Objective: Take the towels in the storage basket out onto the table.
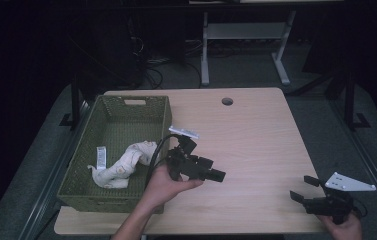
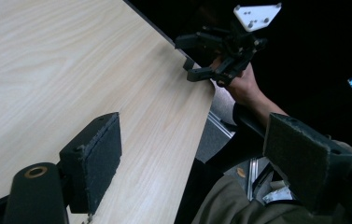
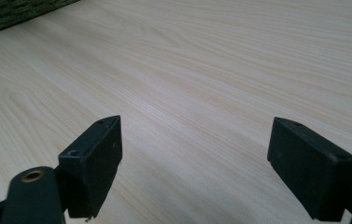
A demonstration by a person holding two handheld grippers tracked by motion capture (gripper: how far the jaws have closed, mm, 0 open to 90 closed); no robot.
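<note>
With both my left gripper [image 1: 211, 172] and right gripper [image 1: 303, 189] spread open and empty, the cream cloth [image 1: 121, 165] lying in the green basket [image 1: 91, 125] could snag on the weave if I grab carelessly.

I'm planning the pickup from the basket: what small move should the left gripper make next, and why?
Probably swing the left gripper back left over the green basket toward the pale cloth. Its jaws are open and empty and point right, away from the cloth, above bare table.
</note>
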